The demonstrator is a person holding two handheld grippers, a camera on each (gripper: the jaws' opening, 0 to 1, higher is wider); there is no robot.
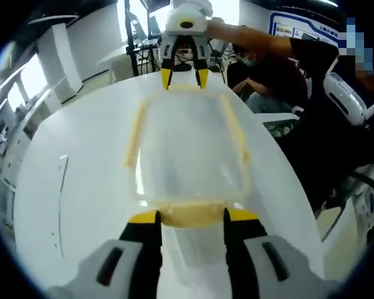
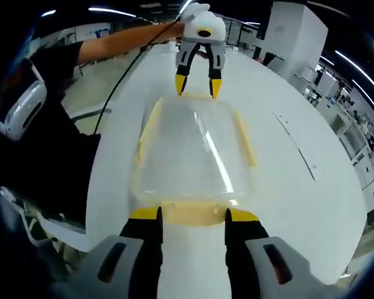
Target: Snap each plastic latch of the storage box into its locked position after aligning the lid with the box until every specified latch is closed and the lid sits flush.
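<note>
In the left gripper view, a clear storage box [image 1: 190, 149] with a transparent lid [image 1: 187, 137] is seen in the middle of the frame, resting on a white table [image 1: 81, 187]. Yellow latches are placed on its sides: the near latch [image 1: 193, 215] lies at the lower centre, a long latch [image 1: 135, 134] on the left side and another [image 1: 235, 131] on the right side. The left gripper [image 1: 193, 218] rises from the bottom of the frame. Its jaws are spread, and the yellow tips stand at both ends of the near latch; whether they touch it cannot be told. At the upper centre the right gripper [image 1: 184, 78] is seen at the far end of the box, with its jaws also spread.

In the right gripper view, the box [image 2: 190, 149] is again in the middle of the frame. The right gripper [image 2: 193, 216] stands with spread jaws around its near yellow latch [image 2: 193, 213], and the left gripper [image 2: 199, 86] is at the far end, at the upper centre. A person's arm [image 2: 124, 40] is seen at the upper left.
</note>
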